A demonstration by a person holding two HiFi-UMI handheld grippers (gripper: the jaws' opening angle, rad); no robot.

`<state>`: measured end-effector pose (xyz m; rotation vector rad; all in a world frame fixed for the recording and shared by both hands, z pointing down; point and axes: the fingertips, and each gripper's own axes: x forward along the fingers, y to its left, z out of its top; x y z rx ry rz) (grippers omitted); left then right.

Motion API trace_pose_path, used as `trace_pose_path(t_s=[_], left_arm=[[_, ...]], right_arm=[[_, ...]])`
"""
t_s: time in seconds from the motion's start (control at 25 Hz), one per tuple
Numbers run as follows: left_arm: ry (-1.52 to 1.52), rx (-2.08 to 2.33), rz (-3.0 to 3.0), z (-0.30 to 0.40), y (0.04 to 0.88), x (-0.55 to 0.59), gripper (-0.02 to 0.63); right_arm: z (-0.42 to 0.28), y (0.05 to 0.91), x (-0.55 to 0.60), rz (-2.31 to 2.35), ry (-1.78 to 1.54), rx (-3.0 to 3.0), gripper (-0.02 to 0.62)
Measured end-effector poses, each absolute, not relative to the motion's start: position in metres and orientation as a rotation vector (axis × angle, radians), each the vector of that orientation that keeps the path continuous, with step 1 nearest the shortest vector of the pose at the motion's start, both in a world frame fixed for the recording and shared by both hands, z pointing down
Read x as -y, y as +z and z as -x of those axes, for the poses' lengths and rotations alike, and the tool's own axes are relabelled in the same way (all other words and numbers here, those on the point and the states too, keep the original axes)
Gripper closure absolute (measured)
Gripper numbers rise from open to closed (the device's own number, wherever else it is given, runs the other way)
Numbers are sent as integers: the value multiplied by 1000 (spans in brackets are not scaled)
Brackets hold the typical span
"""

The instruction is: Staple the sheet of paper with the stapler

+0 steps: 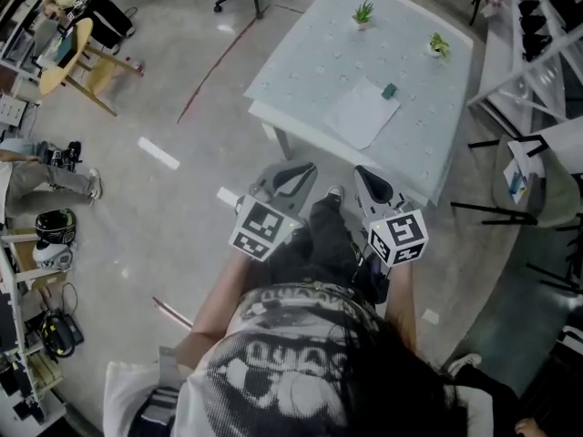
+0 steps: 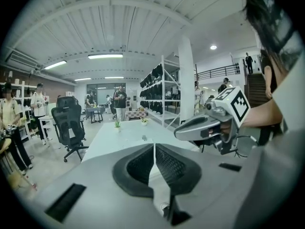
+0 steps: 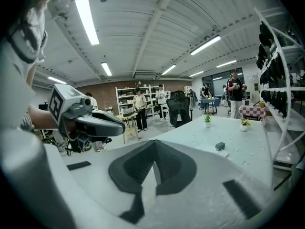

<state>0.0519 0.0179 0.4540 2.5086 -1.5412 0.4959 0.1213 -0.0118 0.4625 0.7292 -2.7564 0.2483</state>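
Head view has the left tongs (image 1: 288, 178) and right tongs (image 1: 373, 183) both closed and empty, while the sheet of paper (image 1: 361, 115) looks light and floppy and the small stapler (image 1: 389, 90) looks rigid, probably best pinched across its body.

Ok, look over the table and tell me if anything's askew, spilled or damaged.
Nothing stands out. The sheet of paper lies flat on the table near its front edge. The stapler sits at the sheet's far corner, and both potted plants stand upright. No spill or damage shows.
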Motion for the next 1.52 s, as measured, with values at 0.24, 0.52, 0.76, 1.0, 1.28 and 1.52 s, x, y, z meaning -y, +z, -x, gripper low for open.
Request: trace_pose_path(t_s=[0.24, 0.52, 0.76, 1.0, 1.28, 1.52], left_arm=[[484, 1525, -2538, -63, 453, -30, 597], [485, 1509, -2554, -71, 452, -36, 597], [486, 1497, -2567, -79, 452, -37, 597], [476, 1476, -2594, -92, 450, -34, 597], [481, 1435, -2629, -108, 449, -36, 597], [491, 1408, -2646, -116, 450, -43, 597]], right_arm=[[-122, 455, -13, -735, 223, 2786, 603], [-122, 452, -22, -726, 206, 2808, 604], [-124, 452, -22, -706, 203, 2811, 603], [-130, 453, -18, -693, 184, 2799, 601], [-142, 452, -16, -713, 183, 2788, 600], [-151, 456, -18, -732, 193, 2773, 600]])
